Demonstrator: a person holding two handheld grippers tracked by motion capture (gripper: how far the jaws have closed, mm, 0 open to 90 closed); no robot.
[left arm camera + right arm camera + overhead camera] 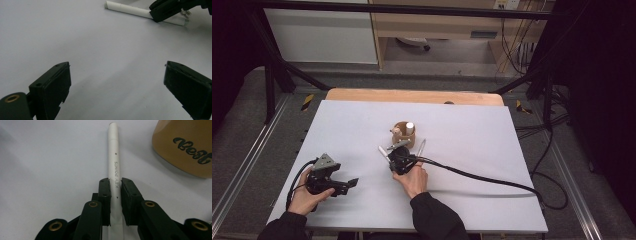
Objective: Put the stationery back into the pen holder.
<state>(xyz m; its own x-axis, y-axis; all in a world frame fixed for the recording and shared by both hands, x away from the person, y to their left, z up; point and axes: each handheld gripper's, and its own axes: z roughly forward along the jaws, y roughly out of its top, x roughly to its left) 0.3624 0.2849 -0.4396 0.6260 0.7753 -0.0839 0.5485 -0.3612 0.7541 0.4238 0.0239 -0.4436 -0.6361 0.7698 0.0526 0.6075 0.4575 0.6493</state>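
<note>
A pale grey sheet point(462, 150) covered a wooden table point(412, 95), which stood on a grey floor inside a black metal frame point(277, 65), with cables point(542, 165) trailing off to the right and a light wood cabinet point(437, 25) behind.

Near the middle of the sheet lay a white pen point(114, 162), close beside a tan cup point(404, 134) that held a few things. In the high view the pen's long axis ran from the right gripper point(398, 159) up and to the left, its free end pointing away from the person. The right gripper's jaws were closed narrowly on the pen's barrel. The right gripper view showed the lettering "KEY POINTS" along the barrel and dark script on the cup's side, neither readable from above.

The left gripper point(117, 87) sat well apart at the sheet's near left, held in the left hand point(307, 197), its jaws wide with nothing between them. Its own view showed the pen lying flat on the sheet farther off.
</note>
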